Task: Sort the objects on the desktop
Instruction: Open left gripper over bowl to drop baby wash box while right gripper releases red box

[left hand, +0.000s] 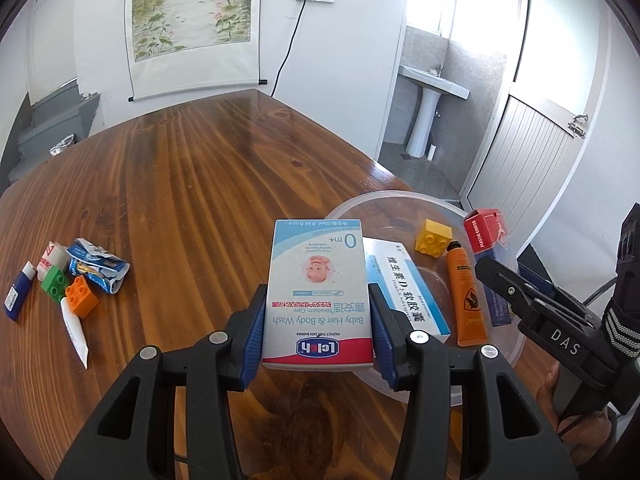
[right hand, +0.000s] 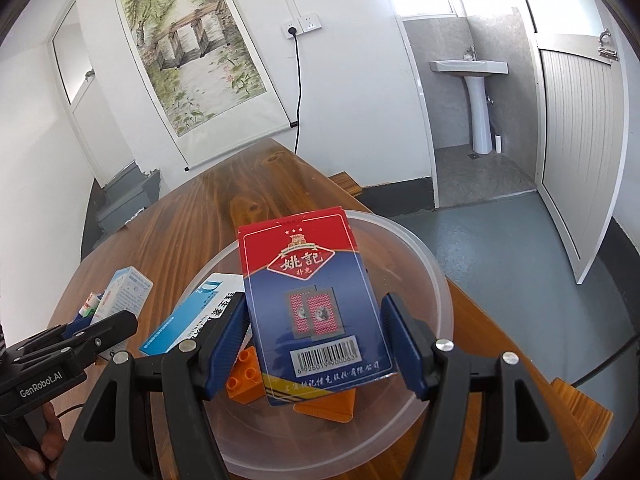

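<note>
Between the blue pads of the left tongs [left hand: 318, 320] sits a pale blue and white cardboard box of baby hair and body wash [left hand: 320, 292], clamped by its long sides near its red lower band, so that most of the box juts forward over the rim of the clear round plastic bowl [left hand: 352, 208], probably so it can be let go straight into that bowl. Over the bowl's middle, the right tongs [right hand: 316, 340] hold a red and blue pack of playing cards [right hand: 312, 296]; the left pad presses its edge, while the right pad seems to stand slightly off, so the pack hangs tilted, and I judge it gripped rather than freed. Already lying in the bowl are a white and blue medicine carton [left hand: 408, 292], an orange squeeze tube [left hand: 468, 292] and a yellow toy brick [left hand: 434, 238], which suggests the bowl is the collecting place for the sorted goods. Well apart, on the far left of the glossy wooden surface [left hand: 200, 160], a loose cluster waits: a green brick [left hand: 56, 284], an orange brick [left hand: 82, 296], a crumpled blue wrapper [left hand: 98, 266], a white tube [left hand: 76, 334], a small blue and white stick [left hand: 18, 294] and a small white packet with red print [left hand: 51, 258]. Both boxes appear close to release, with the cluster left to fetch.
</note>
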